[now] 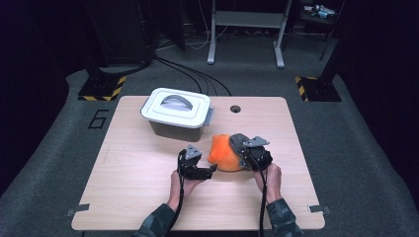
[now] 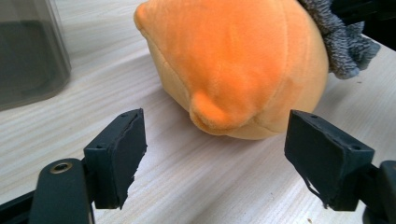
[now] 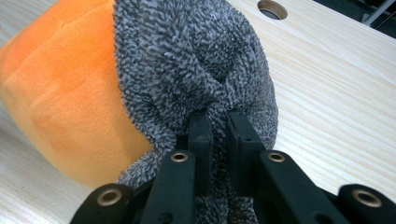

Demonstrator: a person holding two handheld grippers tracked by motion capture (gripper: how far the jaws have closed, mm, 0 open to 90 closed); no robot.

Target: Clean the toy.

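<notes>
Right now my right gripper (image 3: 218,122) pinches the grey cloth (image 3: 196,70) draped over the orange plush (image 1: 223,153) mid-table; my left gripper (image 2: 212,154), jaws apart and empty, faces the plush lying just ahead.

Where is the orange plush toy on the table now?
In the high view the orange plush toy lies near the table's middle, in front of the lidded box, between the open left gripper and the right gripper, which pinches its grey part.
</notes>
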